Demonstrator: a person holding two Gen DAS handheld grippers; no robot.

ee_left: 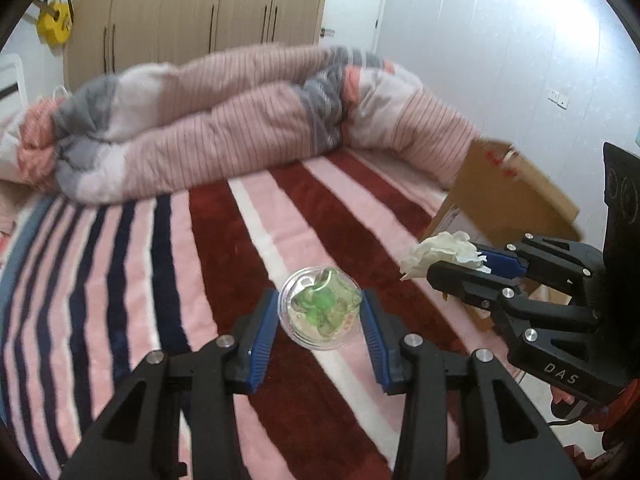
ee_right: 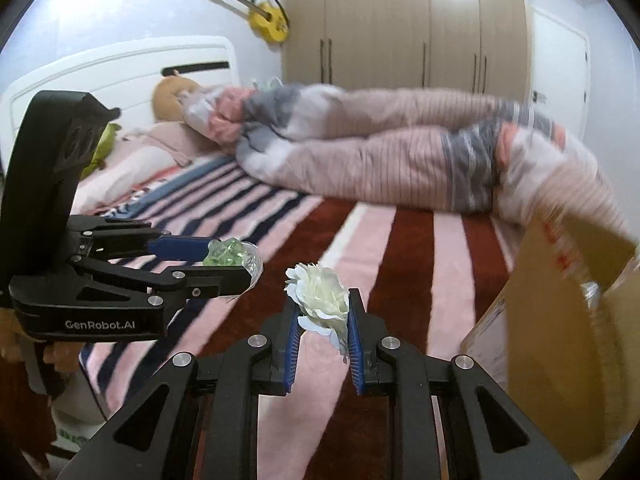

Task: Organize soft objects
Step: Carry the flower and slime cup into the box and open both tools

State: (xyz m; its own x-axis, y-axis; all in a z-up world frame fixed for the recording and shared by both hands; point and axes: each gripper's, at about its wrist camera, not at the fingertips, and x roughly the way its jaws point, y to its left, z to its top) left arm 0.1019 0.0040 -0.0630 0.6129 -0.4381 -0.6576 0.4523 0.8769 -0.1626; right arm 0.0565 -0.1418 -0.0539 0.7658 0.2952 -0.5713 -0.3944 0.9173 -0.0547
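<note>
The left gripper [ee_left: 320, 316] is closed on a clear round capsule [ee_left: 320, 307] with green contents, the blue pads pressing its opposite sides so the item rides level and lifted above the striped blanket [ee_left: 120, 280]. The right gripper [ee_right: 322, 316] is closed on a white fabric flower [ee_right: 320, 294], clamped low on the bloom so that the petals project past the fingertips; the light squeeze suits a soft item that would otherwise deform. Both items are held in the air over the bed, close beside each other, with the right gripper nearer the open cardboard box [ee_right: 560, 340] at the bed's edge, which is judged to be the collection point. The raised box flap [ee_left: 516, 188] stands between the grippers and the box interior and may need to be cleared from above. Further out, a rolled pink-and-grey quilt [ee_left: 224, 128] lies across the far side of the bed, well apart from the work. A wardrobe [ee_left: 192, 8] and a yellow toy guitar [ee_right: 266, 20] stand beyond; neither obstructs
</note>
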